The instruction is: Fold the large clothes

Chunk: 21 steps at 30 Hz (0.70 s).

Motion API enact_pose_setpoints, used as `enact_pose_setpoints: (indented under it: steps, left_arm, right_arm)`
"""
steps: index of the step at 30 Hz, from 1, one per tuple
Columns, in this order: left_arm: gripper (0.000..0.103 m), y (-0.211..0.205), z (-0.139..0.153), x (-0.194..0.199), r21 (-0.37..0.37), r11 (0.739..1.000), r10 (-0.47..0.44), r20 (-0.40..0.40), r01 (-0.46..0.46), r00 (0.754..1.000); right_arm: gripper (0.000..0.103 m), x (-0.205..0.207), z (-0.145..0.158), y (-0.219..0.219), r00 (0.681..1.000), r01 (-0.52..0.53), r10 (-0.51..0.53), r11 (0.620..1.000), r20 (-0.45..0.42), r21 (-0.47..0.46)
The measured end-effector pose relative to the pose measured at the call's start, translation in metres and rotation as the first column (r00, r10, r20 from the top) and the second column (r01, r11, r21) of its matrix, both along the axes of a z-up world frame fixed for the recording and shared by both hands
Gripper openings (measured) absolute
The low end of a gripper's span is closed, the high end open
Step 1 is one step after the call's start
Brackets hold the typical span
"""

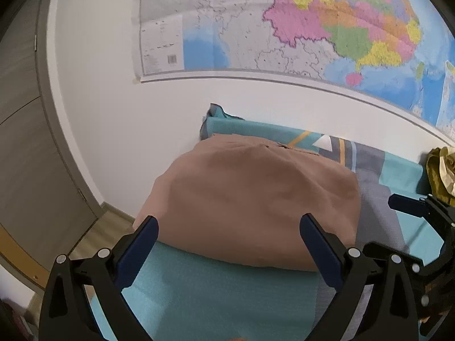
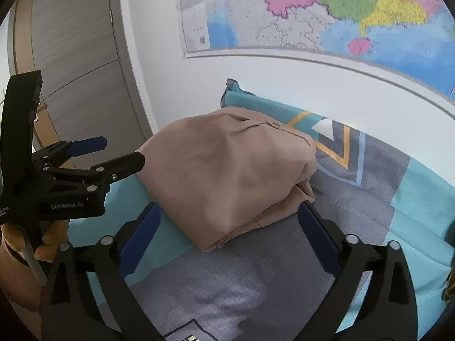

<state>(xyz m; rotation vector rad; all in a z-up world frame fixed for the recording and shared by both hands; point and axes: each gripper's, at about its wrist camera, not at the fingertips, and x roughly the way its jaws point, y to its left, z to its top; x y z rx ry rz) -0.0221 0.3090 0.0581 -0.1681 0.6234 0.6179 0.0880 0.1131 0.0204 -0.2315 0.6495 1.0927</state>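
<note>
A: Where's the garment sitting?

B: The tan garment lies folded into a thick bundle on the bed, on the teal and grey patterned cover, near the far corner by the white wall. Its layered edges face the right side, which suggests the folding is done or close to it.

A: And the tools?

B: Both stand with their jaws spread wide and nothing between them. The left tool hangs just short of the bundle's near edge; the right tool frames its front corner. Neither pad presses cloth, so I'd judge the bundle is let go and resting by its own weight.

A: Anything you can't make out?

B: Plenty. The bundle's underside and inner folds are hidden, so I can't say what kind of garment it is, though a button shows on top. A crumpled yellow-green cloth is cut off at the frame's edge. The wall map runs beyond view.
</note>
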Motion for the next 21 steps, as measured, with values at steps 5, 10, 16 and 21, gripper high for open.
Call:
enact_pose_setpoints:
  steps: [5, 10, 16, 21]
  left_arm:
    - [0.096, -0.005, 0.003, -0.005, 0.002, 0.999, 0.044, -0.004, -0.044, 0.999]
    - [0.096, -0.010, 0.006, -0.011, 0.018, 0.997, 0.075, -0.006, -0.075, 0.997]
    - [0.096, -0.021, 0.006, -0.014, 0.027, 0.997, 0.077, -0.002, -0.077, 0.997]
    - [0.096, -0.029, 0.005, -0.018, 0.023, 0.997, 0.075, -0.001, -0.074, 0.997]
  right_arm:
    - [0.097, -0.006, 0.002, -0.005, 1.000, 0.001, 0.000, 1.000, 0.006, -0.001]
    - [0.097, -0.014, 0.004, -0.008, 1.000, -0.007, 0.007, 1.000, -0.001, -0.009]
    - [0.097, -0.024, 0.004, -0.013, 1.000, -0.008, 0.008, 1.000, -0.012, 0.008]
    - [0.097, -0.026, 0.004, -0.019, 1.000, -0.003, 0.003, 1.000, -0.024, 0.023]
